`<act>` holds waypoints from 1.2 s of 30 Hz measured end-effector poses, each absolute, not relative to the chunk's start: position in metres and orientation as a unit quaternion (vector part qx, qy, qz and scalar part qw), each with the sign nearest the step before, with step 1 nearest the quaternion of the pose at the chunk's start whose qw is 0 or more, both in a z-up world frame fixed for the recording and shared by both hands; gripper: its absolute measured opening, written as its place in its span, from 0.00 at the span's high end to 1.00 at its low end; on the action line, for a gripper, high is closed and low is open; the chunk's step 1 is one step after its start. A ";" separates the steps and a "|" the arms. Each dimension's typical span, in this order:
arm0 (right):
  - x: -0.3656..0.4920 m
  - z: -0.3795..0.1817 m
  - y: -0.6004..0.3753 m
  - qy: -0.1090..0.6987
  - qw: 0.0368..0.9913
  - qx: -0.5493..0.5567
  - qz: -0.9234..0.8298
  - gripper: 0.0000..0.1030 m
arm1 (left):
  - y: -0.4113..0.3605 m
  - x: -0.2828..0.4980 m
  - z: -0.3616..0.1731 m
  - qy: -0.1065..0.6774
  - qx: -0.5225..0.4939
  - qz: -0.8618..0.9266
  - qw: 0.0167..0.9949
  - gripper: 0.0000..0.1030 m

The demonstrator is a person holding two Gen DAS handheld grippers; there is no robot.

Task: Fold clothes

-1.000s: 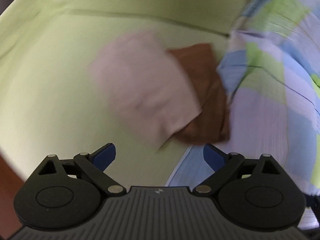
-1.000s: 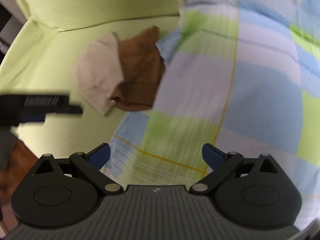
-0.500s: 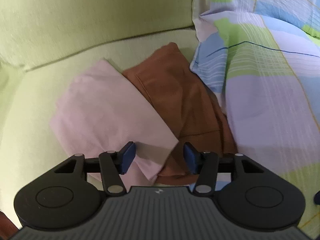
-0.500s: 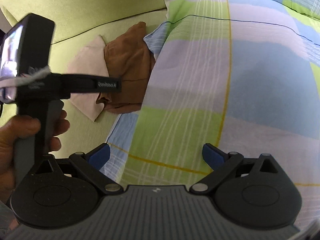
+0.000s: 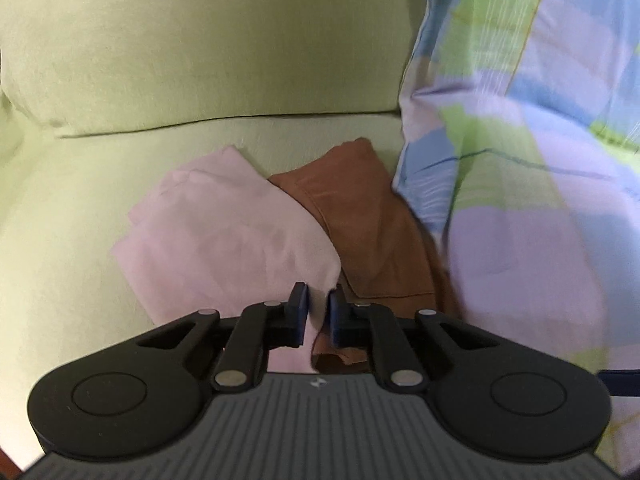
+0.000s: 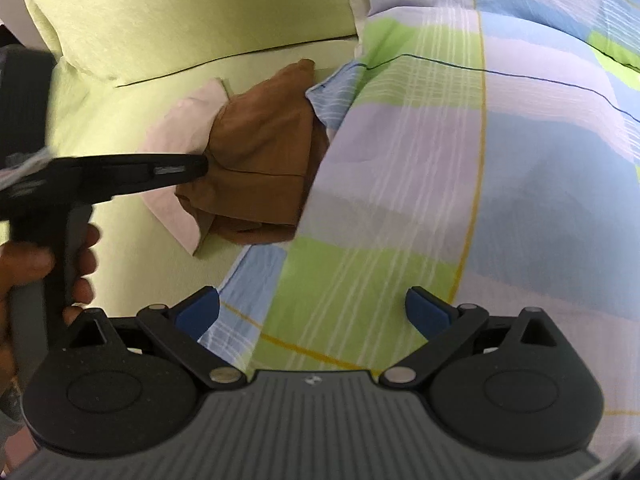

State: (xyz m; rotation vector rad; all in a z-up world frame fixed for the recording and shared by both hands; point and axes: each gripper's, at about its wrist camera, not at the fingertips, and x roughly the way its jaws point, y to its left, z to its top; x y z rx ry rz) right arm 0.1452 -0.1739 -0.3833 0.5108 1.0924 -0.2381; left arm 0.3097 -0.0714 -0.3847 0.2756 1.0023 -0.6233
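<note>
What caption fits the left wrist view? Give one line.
Left gripper, jaws just closing, pinches the pink cloth's corner beside the brown garment on a green sofa.

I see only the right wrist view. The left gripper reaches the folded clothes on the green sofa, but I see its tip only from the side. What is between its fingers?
Observer: In the left wrist view, the left gripper has just been closing its jaws on the near corner of the pale pink folded cloth.
Operator: Is the brown one caught too?
Observer: I cannot tell. The brown folded cloth adjoins the pink one on its right, and a fold of it shows just below the gripper's tip.
</note>
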 end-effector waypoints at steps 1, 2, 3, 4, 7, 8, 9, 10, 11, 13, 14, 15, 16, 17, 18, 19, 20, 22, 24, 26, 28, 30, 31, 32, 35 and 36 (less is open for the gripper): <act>0.147 -0.384 -0.174 0.513 0.817 0.240 -0.111 0.04 | -0.069 0.312 -0.385 0.472 0.123 -0.292 0.822 0.90; 0.149 -0.385 -0.173 0.515 0.815 0.241 -0.109 0.04 | -0.065 0.315 -0.386 0.475 0.113 -0.295 0.821 0.94; 0.151 -0.387 -0.171 0.517 0.815 0.240 -0.108 0.04 | -0.061 0.319 -0.387 0.477 0.105 -0.297 0.821 0.98; 0.152 -0.387 -0.169 0.518 0.815 0.238 -0.107 0.04 | -0.060 0.320 -0.387 0.476 0.102 -0.298 0.821 0.98; 0.156 -0.388 -0.164 0.519 0.816 0.233 -0.101 0.04 | -0.052 0.326 -0.385 0.468 0.075 -0.304 0.826 0.99; 0.158 -0.387 -0.162 0.516 0.819 0.230 -0.099 0.04 | -0.052 0.327 -0.388 0.470 0.078 -0.298 0.827 1.00; 0.159 -0.387 -0.160 0.511 0.824 0.227 -0.094 0.04 | -0.052 0.328 -0.391 0.471 0.082 -0.292 0.828 1.00; 0.161 -0.386 -0.159 0.507 0.827 0.225 -0.090 0.05 | -0.051 0.329 -0.393 0.474 0.084 -0.287 0.829 1.00; 0.163 -0.385 -0.158 0.496 0.835 0.221 -0.081 0.07 | -0.046 0.330 -0.398 0.479 0.079 -0.277 0.829 1.00; 0.171 -0.382 -0.159 0.480 0.848 0.214 -0.064 0.24 | -0.039 0.331 -0.402 0.485 0.069 -0.263 0.831 1.00; 0.182 -0.380 -0.162 0.477 0.852 0.211 -0.048 0.45 | -0.031 0.330 -0.401 0.483 0.054 -0.257 0.835 1.00; 0.190 -0.380 -0.164 0.478 0.851 0.214 -0.038 0.63 | -0.022 0.329 -0.399 0.480 0.035 -0.250 0.840 1.00; 0.195 -0.380 -0.166 0.478 0.850 0.218 -0.032 0.66 | -0.017 0.327 -0.398 0.477 0.025 -0.245 0.844 1.00; 0.204 -0.379 -0.169 0.473 0.851 0.226 -0.023 0.66 | -0.011 0.325 -0.397 0.474 0.015 -0.240 0.847 1.00; 0.214 -0.378 -0.171 0.463 0.854 0.235 -0.015 0.66 | -0.003 0.321 -0.395 0.472 -0.001 -0.243 0.847 1.00; 0.220 -0.377 -0.172 0.459 0.855 0.240 -0.011 0.66 | -0.002 0.320 -0.396 0.476 -0.003 -0.247 0.844 1.00; 0.231 -0.376 -0.171 0.453 0.856 0.249 0.001 0.66 | -0.002 0.320 -0.397 0.477 -0.002 -0.249 0.843 1.00; 0.251 -0.375 -0.169 0.440 0.856 0.270 0.016 0.61 | -0.010 0.318 -0.403 0.479 0.010 -0.262 0.838 1.00; 0.280 -0.374 -0.162 0.423 0.857 0.291 0.043 0.61 | -0.015 0.319 -0.405 0.479 0.003 -0.271 0.835 1.00; 0.305 -0.377 -0.155 0.434 0.850 0.292 0.065 0.63 | -0.016 0.321 -0.405 0.480 0.000 -0.270 0.835 1.00; 0.329 -0.386 -0.149 0.470 0.836 0.279 0.055 0.61 | -0.017 0.322 -0.407 0.480 -0.004 -0.269 0.835 1.00; 0.340 -0.397 -0.149 0.488 0.829 0.270 0.039 0.62 | -0.014 0.323 -0.410 0.482 -0.013 -0.266 0.835 1.00; 0.342 -0.401 -0.149 0.493 0.828 0.265 0.030 0.62 | -0.014 0.323 -0.413 0.484 -0.014 -0.265 0.834 1.00; 0.342 -0.406 -0.151 0.500 0.823 0.268 0.026 0.62 | -0.013 0.324 -0.415 0.486 -0.014 -0.265 0.833 1.00; 0.342 -0.415 -0.153 0.507 0.814 0.281 0.025 0.70 | -0.015 0.324 -0.419 0.486 -0.008 -0.266 0.833 0.99; 0.344 -0.416 -0.152 0.505 0.817 0.277 0.030 0.70 | -0.016 0.323 -0.421 0.485 -0.004 -0.267 0.833 0.99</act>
